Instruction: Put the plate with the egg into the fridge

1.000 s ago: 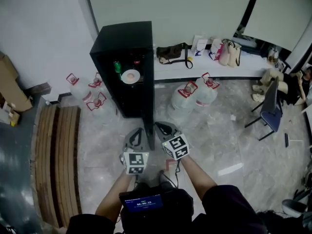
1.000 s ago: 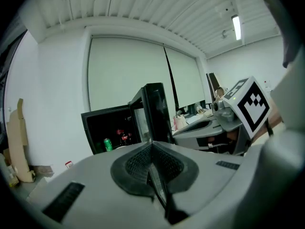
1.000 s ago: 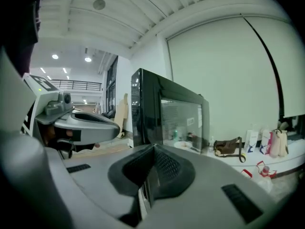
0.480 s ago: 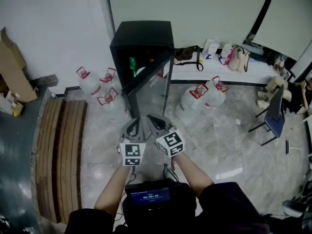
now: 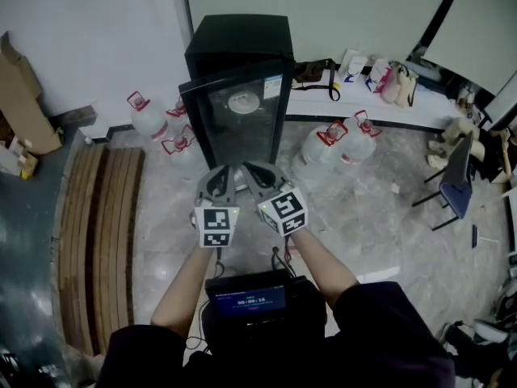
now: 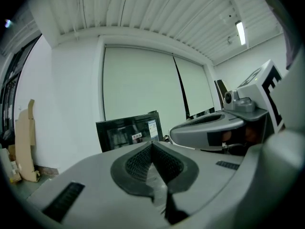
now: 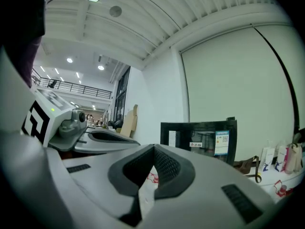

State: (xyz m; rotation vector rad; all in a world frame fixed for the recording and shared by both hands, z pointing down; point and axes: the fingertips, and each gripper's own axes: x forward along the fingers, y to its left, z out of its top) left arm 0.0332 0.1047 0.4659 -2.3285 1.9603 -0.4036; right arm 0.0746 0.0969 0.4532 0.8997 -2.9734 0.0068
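Standing well apart from the fridge [image 5: 239, 34], the person held both tools side by side in front of the body, noses toward the cabinet. Left gripper [image 5: 220, 176]: clenched, jaws pressed together, nothing between them. Right gripper [image 5: 258, 173]: likewise clenched and empty, close beside the left, the two tips nearly meeting. Plate [image 5: 242, 101]: a pale round disc seen through the glass door [image 5: 234, 132], on a shelf in the upper part of the fridge; the egg could not be told apart from it at this range. Door: swung across the front of the cabinet, its left edge seeming to stand a little proud, so whether it had latched could not be told. Governing relation: the plate lay straight ahead of and beyond both grippers, behind the glass, neither tool touching fridge or door; the left gripper was marginally the nearer to the door's left edge. By this reading the plate was already stowed, and at most a push on that edge was outstanding. Surroundings: water jugs [image 5: 331, 142] on the floor on both sides of the fridge, a slatted bench [image 5: 97, 241] at far left.
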